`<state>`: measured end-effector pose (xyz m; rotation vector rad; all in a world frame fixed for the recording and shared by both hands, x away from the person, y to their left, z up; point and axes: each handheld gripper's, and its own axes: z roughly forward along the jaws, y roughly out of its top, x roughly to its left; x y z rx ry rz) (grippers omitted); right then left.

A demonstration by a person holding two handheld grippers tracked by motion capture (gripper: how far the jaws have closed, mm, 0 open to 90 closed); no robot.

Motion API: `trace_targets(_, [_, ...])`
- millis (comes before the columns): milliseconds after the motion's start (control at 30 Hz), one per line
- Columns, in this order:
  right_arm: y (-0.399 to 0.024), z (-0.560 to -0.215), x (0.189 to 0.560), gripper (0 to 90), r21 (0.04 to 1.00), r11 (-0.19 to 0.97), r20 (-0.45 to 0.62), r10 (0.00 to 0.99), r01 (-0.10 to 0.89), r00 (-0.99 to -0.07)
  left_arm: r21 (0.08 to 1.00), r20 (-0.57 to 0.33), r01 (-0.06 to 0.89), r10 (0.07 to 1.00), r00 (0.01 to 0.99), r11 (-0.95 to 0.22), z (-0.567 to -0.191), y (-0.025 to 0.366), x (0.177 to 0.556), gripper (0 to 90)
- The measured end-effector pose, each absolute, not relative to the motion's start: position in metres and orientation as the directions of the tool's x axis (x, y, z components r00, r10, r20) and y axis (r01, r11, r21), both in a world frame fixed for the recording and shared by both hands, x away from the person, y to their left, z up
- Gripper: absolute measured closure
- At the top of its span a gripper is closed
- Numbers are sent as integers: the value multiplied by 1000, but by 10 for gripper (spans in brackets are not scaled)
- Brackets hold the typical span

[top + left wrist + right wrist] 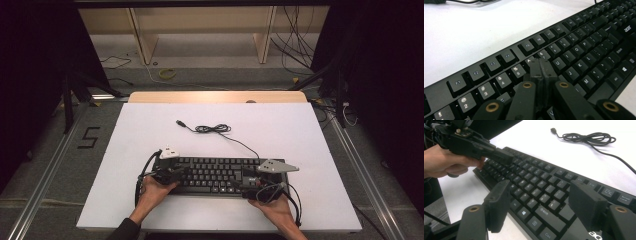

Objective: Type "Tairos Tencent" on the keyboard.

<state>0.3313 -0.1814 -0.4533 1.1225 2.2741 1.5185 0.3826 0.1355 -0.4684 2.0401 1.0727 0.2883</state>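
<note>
Left gripper (541,71), jaws clenched into one tip, pokes the black Acer keyboard's (212,175) number-row keys directly beneath it like a typing finger, while right gripper (544,207) hovers splayed wide above the keyboard's right end.

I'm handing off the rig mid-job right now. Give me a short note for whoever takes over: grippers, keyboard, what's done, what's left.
Left gripper: jaws shut, empty, tips over the keyboard near the 6/7 keys; contact can't be told.
Right gripper: jaws open wide, empty, hovering over the keyboard's right end near the front edge.
The keyboard lies flat on the white table, close to the person's side. Its cable runs back, loosely bundled, plug free on the table.
Done: both grippers are positioned at the keyboard.
Left: probably pressing keys or gripping the keyboard; nothing is held yet.
</note>
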Motion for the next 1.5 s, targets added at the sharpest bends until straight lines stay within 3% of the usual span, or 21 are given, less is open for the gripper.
trace_targets(1500, [-186, -454, 324, 346, 855, 200, 231, 679, 478, -697, 714, -149, 613, 783, 604, -337, -474, 133, 384, 886])
